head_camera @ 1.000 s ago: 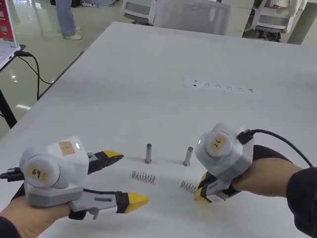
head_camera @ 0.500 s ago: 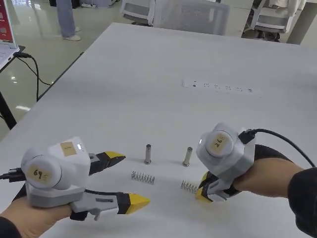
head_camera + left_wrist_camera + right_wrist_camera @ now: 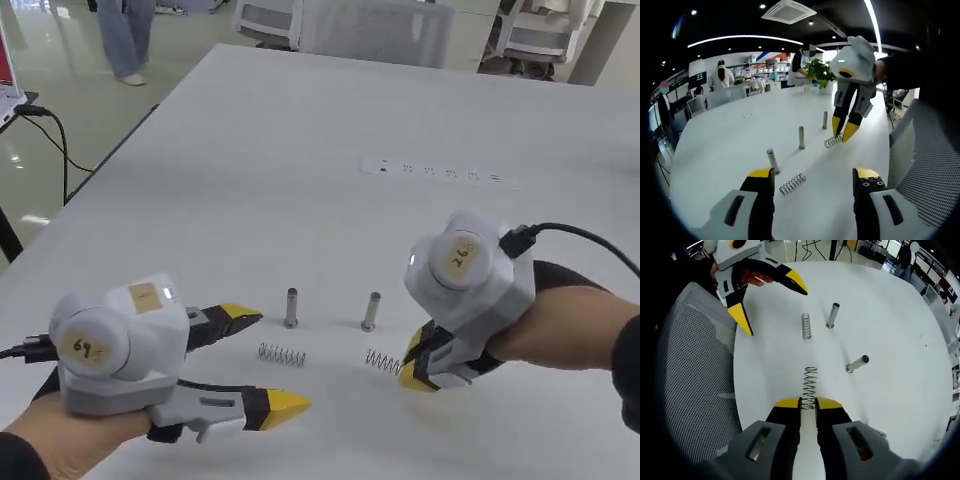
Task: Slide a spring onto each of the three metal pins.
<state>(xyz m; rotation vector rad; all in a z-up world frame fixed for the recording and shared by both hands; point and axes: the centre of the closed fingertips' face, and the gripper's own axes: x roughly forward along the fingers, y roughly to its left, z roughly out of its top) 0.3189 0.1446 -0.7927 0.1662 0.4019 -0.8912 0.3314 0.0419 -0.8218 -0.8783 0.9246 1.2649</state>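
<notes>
Right gripper point(image 3: 809, 402) has its yellow-tipped jaws pinched almost together on the near end of the held spring point(image 3: 810, 382), and the other coils stick out ahead of the tips over the white table point(image 3: 880, 305). In the head view this gripper point(image 3: 415, 365) sits low over the tabletop, and the held spring points across toward the other hand; whether its free end touches the surface is not clear. Left gripper point(image 3: 813, 173) has its jaws spread wide with nothing between them. A loose spring point(image 3: 792, 184) lies flat on the table just ahead of the gap. The left gripper view shows three metal pins standing upright in a row, all bare: the nearest pin point(image 3: 772, 160), the middle pin point(image 3: 801, 137) and the far pin point(image 3: 824, 120). The held spring is close to the far one. In the head view a power strip point(image 3: 440, 172) lies farther back on the table.
</notes>
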